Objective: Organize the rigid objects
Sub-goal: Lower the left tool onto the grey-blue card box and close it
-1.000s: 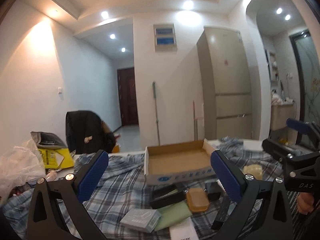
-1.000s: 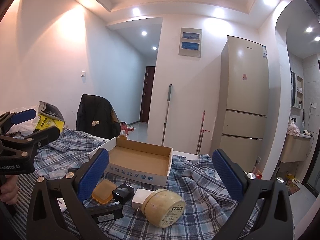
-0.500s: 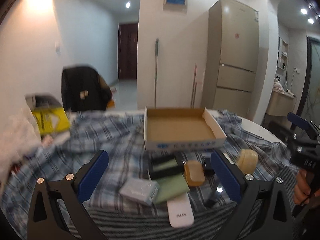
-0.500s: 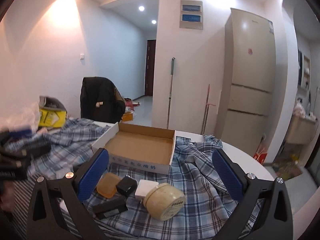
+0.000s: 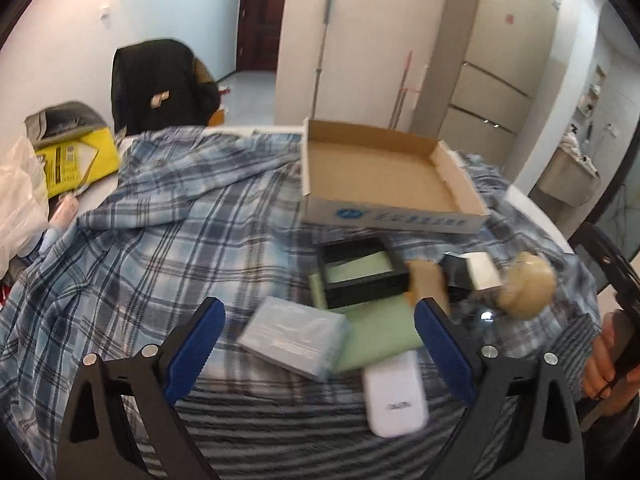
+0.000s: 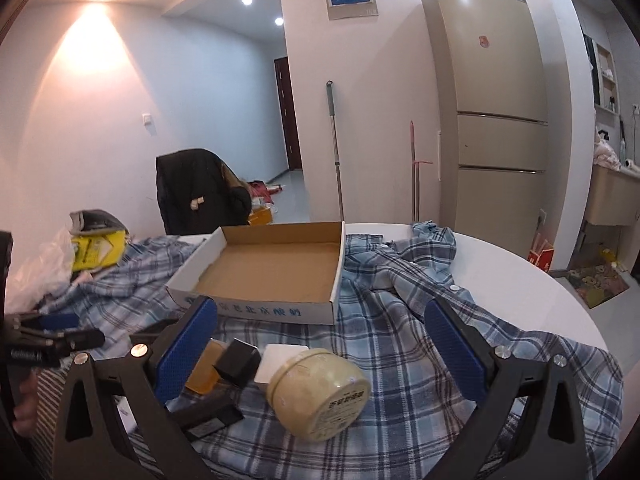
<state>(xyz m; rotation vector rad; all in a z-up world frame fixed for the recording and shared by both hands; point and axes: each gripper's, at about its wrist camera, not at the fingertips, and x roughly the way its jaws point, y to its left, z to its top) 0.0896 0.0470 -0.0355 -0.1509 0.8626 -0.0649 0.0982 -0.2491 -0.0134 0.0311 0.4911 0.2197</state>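
1. Across the round white table (image 6: 520, 280) lies a blue plaid cloth (image 5: 160, 216), with a tall beige fridge (image 6: 492, 112), a mop (image 6: 334, 144) propped on the wall and a dark door (image 5: 260, 16) beyond.
2. One open cardboard box (image 5: 380, 176) sits on the cloth, nothing in it.
3. Just in front of it, clustered close: one black frame box (image 5: 362, 276), one green pad (image 5: 380, 332) beneath it, one pale blue packet (image 5: 294, 332), one white device (image 5: 394, 394), one amber block (image 6: 204, 372), one small black cube (image 6: 238, 362), one white cube (image 6: 280, 362) and one round cream tin (image 6: 320, 392) tipped on its side.
4. Both tools hang above the pile: the left gripper (image 5: 316, 352) has its jaws wide apart over the packet, holding nothing; the right gripper (image 6: 320, 356) is likewise spread, the tin between its fingers untouched.
5. Off to the left stand a chair draped in a black jacket (image 5: 160, 84), a yellow bag (image 5: 76, 160) and a white plastic bag (image 5: 18, 200).
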